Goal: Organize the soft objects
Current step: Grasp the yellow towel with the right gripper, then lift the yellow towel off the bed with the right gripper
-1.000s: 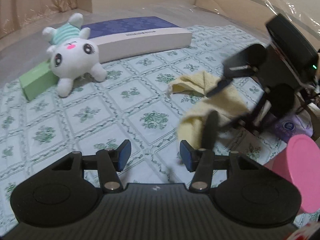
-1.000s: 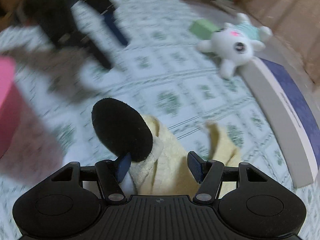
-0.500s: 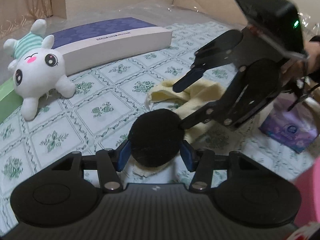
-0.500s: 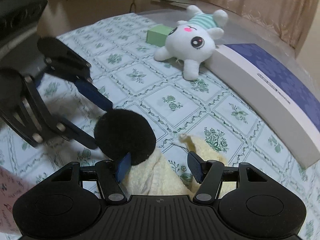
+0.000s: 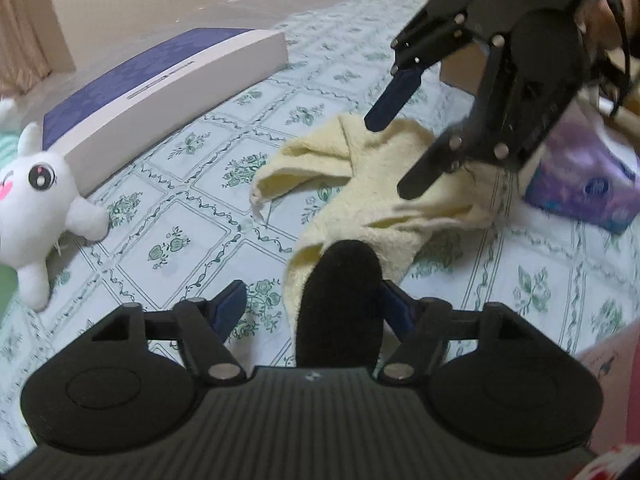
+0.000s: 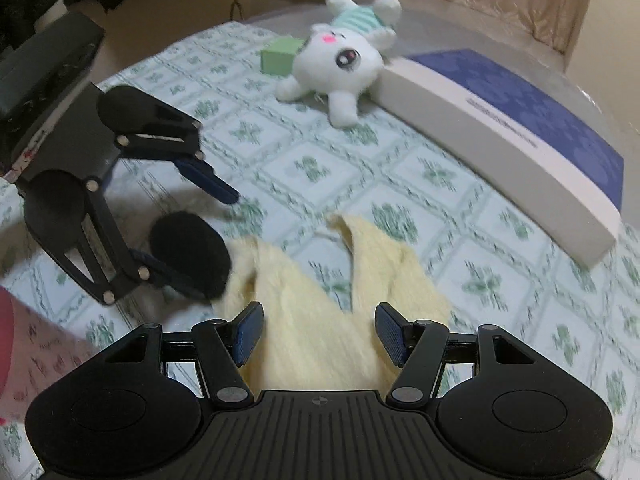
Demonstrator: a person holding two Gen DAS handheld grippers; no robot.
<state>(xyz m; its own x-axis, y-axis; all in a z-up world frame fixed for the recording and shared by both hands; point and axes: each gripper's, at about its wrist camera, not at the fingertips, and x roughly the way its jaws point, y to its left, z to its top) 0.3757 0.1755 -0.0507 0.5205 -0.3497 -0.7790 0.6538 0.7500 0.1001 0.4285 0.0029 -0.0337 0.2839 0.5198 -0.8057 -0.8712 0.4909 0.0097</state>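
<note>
left wrist view: left gripper (image 5: 312, 308) jaws opening around a black pom-pom (image 5: 340, 300) on the yellow towel (image 5: 372, 184). right gripper (image 6: 318, 334) jaws released, straddling the towel

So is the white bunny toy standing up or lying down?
Lying down. The white bunny toy is flat on the patterned cloth, face up, legs out to the sides, resting against the long white and blue box.

The right gripper (image 6: 319, 334) hangs over a pale yellow terry towel (image 6: 320, 304), which lies between its parted blue pads without clear contact. At left, the left gripper (image 6: 200, 236) has its jaws opening, a round black fuzzy pad (image 6: 190, 256) beside its lower finger. Farther off on the green floral sheet (image 6: 500, 280) lie a white plush bunny (image 6: 340, 60), a green block (image 6: 280, 55) and a long white-and-blue box (image 6: 512, 120).
</note>
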